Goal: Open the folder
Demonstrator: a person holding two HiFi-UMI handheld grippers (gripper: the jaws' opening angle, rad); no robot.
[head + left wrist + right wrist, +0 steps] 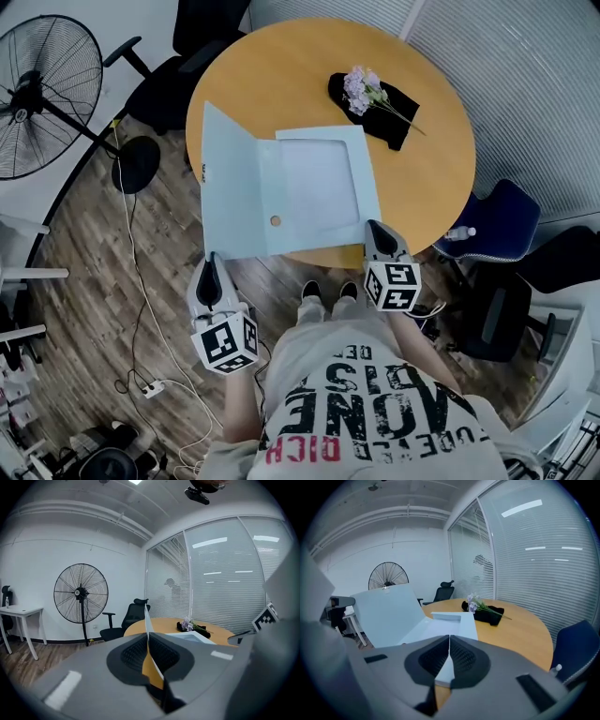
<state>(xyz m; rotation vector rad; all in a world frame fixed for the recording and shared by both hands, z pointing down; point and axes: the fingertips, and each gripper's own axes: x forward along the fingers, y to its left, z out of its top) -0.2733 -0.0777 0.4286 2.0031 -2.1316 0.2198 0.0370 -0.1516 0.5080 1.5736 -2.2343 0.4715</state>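
The round table (441, 178) carries the pale blue folder (319, 192) at its near edge, spine running away from the person, cover (230, 183) tilted up on the left. The left gripper (214, 270) is closed tight on the cover's near edge. The right gripper (377, 232) pinches the folder's near right corner.

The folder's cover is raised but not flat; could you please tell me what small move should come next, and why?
Probably swing the left gripper out to the left and down, to lay the cover flat. It is shut on the cover's near edge, the cover stands tilted up, and the right gripper grips the back panel, which lies on the table.
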